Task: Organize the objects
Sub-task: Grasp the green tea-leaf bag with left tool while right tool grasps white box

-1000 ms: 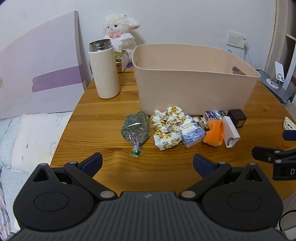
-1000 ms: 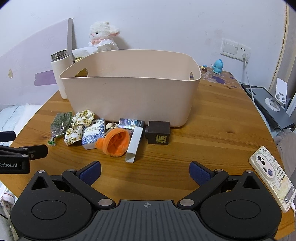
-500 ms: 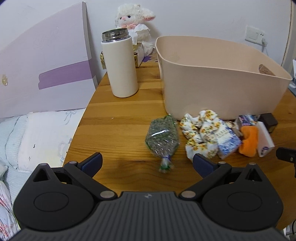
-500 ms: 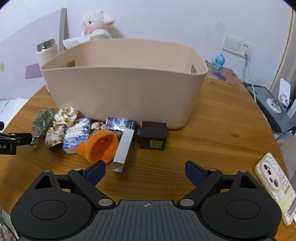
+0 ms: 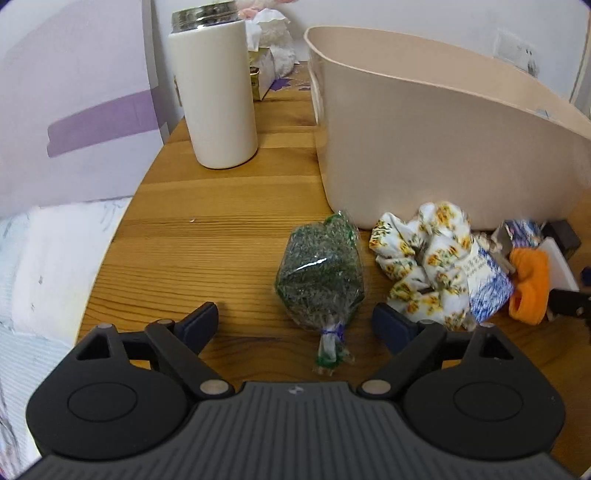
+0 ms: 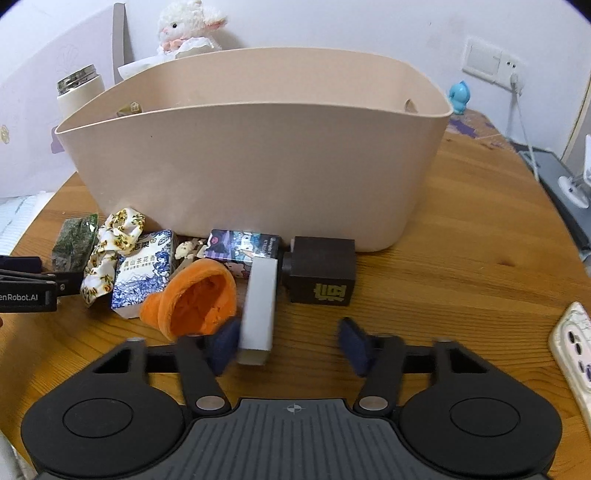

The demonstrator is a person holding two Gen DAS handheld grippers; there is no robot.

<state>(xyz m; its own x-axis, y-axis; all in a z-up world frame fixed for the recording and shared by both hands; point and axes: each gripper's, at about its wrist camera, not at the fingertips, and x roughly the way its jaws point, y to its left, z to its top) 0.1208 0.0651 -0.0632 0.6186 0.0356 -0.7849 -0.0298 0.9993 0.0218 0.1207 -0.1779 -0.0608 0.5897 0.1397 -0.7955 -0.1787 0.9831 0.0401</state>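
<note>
A beige plastic bin stands on the round wooden table. In front of it lies a row of small items: a green herb bag, a floral scrunchie, a blue-white tea packet, an orange plush piece, a white box and a black cube. My left gripper is open, its fingers either side of the herb bag's tied end. My right gripper is open, its left finger beside the white box's near end.
A white thermos stands left of the bin. A plush lamb and a tissue box are behind. A phone lies at the right table edge. A purple board leans at the left, with bedding below.
Both grippers moved forward and down toward the items. The left one now frames the herb bag. The right one has narrowed and reached the white box.
</note>
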